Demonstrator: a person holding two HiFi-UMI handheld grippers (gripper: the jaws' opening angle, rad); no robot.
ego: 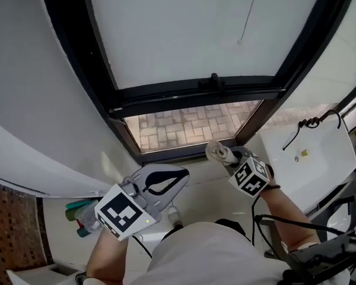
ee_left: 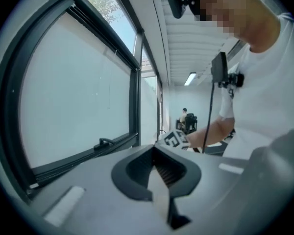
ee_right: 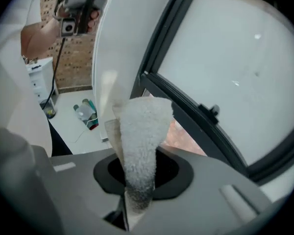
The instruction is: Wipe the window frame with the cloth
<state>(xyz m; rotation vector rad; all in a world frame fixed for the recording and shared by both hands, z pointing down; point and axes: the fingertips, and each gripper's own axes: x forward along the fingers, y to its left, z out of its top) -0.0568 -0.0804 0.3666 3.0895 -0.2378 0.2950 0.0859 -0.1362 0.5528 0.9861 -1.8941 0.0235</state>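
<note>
The black window frame (ego: 190, 92) holds a frosted sash tilted open, and brick paving shows through the gap under it. A white fluffy cloth (ego: 216, 151) sits bunched at the frame's lower rail (ego: 178, 154) near the right corner, and my right gripper (ego: 228, 155) is shut on it. In the right gripper view the cloth (ee_right: 142, 131) stands up from between the jaws of that gripper (ee_right: 138, 165), beside the frame (ee_right: 186, 112). My left gripper (ego: 181, 174) hangs lower left, off the frame, jaws shut with nothing in them (ee_left: 155, 153).
A black handle (ego: 213, 79) sits on the sash rail. A blind cord (ego: 247, 16) hangs in front of the glass. A curved white wall (ego: 35, 100) stands left, with bottles (ego: 80, 215) on the floor below. A white table (ego: 320, 159) carrying a black cable stands right.
</note>
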